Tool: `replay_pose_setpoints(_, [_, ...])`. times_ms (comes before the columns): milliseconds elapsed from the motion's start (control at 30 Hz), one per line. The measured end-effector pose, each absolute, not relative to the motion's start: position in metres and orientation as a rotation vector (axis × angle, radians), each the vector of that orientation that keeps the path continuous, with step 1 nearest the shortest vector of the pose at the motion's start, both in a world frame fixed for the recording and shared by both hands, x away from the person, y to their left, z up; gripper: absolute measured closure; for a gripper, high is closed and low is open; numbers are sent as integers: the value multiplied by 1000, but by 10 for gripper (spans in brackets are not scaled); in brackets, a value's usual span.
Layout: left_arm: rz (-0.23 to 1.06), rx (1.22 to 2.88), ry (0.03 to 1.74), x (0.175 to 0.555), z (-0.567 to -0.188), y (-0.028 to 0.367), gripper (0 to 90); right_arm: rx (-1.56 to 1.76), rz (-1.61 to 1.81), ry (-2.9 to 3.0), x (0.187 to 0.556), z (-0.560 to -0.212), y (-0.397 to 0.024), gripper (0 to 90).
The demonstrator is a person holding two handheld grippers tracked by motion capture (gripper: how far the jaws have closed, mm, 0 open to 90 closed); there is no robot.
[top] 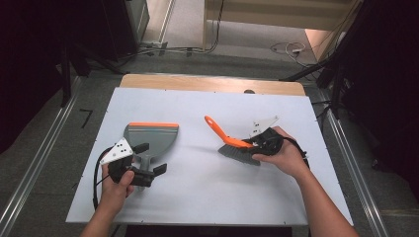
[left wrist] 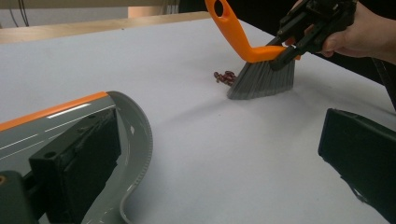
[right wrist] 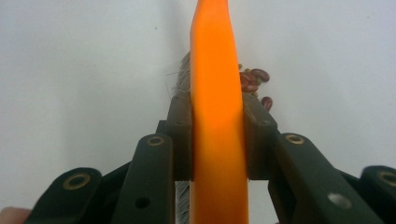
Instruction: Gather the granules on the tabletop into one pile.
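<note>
Clamping the brush (top: 236, 145), the right gripper (top: 262, 143) sets bristles beside the beans (left wrist: 225, 77); left gripper (top: 148, 159) jaws gape around the dustpan (top: 150, 138) handle.

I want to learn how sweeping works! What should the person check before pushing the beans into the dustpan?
1. Right gripper clamped on the brush by its orange handle: ok.
2. Bristles down on the table: ok.
3. Beans gathered right beside the bristles: ok.
4. Left gripper holding the dustpan: not ok, jaws stand open with one over the pan.
5. Dustpan's orange lip facing the beans: not ok, it faces the table's far edge, not the brush.
6. Stray beans elsewhere on the table: cannot tell.
</note>
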State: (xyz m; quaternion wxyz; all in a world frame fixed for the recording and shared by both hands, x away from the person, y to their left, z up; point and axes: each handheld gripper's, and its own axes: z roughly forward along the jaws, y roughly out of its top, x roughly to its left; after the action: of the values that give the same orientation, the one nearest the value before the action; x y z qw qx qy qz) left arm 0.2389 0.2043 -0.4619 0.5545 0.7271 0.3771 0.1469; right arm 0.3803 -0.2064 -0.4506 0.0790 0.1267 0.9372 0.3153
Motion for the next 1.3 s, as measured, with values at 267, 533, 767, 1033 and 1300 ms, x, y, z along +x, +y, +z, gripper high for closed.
replay_pose_setpoints(267, [344, 1718, 893, 239, -462, 204, 0, 386, 926, 2796, 386, -449, -205, 681])
replay_pose_setpoints(533, [345, 1716, 892, 240, -462, 205, 0, 397, 916, 2799, 386, -446, -203, 683])
replay_pose_setpoints(767, [341, 1719, 893, 239, -462, 203, 0, 408, 953, 2770, 379, -435, -206, 683])
replay_pose_setpoints(1033, [341, 1714, 889, 239, -461, 204, 0, 566, 999, 2686, 371, -419, -213, 684])
replay_pose_setpoints(1300, [345, 1711, 884, 239, -461, 204, 0, 944, 928, 2509, 368, -422, -229, 683])
